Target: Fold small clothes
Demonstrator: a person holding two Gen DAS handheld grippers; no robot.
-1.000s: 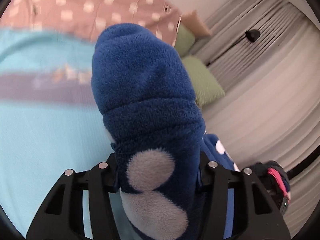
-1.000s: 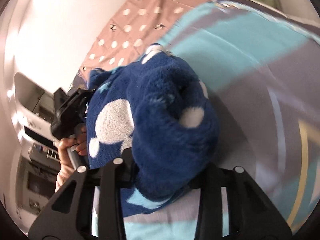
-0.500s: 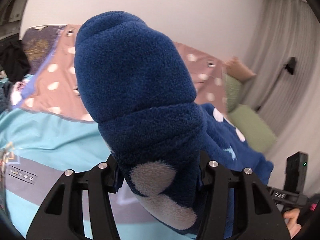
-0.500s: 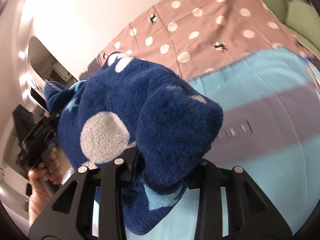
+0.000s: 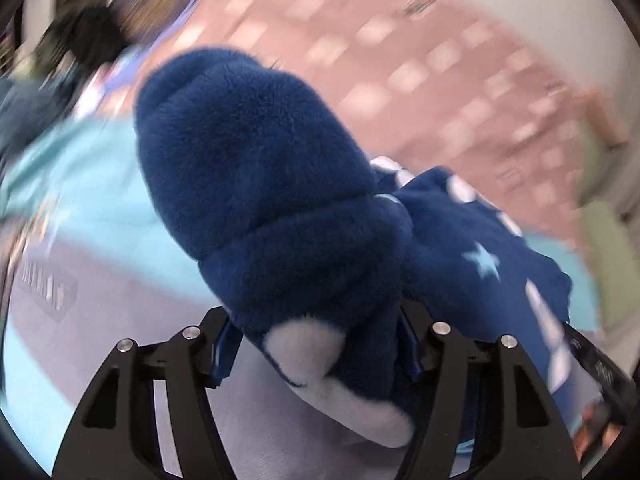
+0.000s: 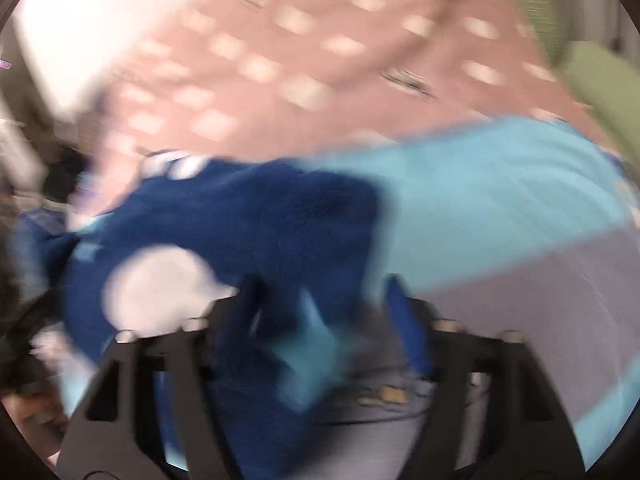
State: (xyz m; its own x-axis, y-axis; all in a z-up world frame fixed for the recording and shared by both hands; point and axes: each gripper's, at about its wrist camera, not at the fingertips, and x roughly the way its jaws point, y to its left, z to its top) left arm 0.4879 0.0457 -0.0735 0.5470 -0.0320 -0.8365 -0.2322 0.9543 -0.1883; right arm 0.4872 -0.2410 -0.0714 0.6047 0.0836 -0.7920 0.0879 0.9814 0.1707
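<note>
Left wrist: left gripper jaws have just been opening, fleece bunched between them over the bed, right pad touching, left clear, likely letting go to lay it flat

Right wrist: right gripper jaws just spread, fleece between them, contact too blurred to tell

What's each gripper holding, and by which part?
Both grippers' jaws have just been opening around a blue fleece garment. The right gripper looks released; left gripper may grip its bunched edge: unclear.
</note>
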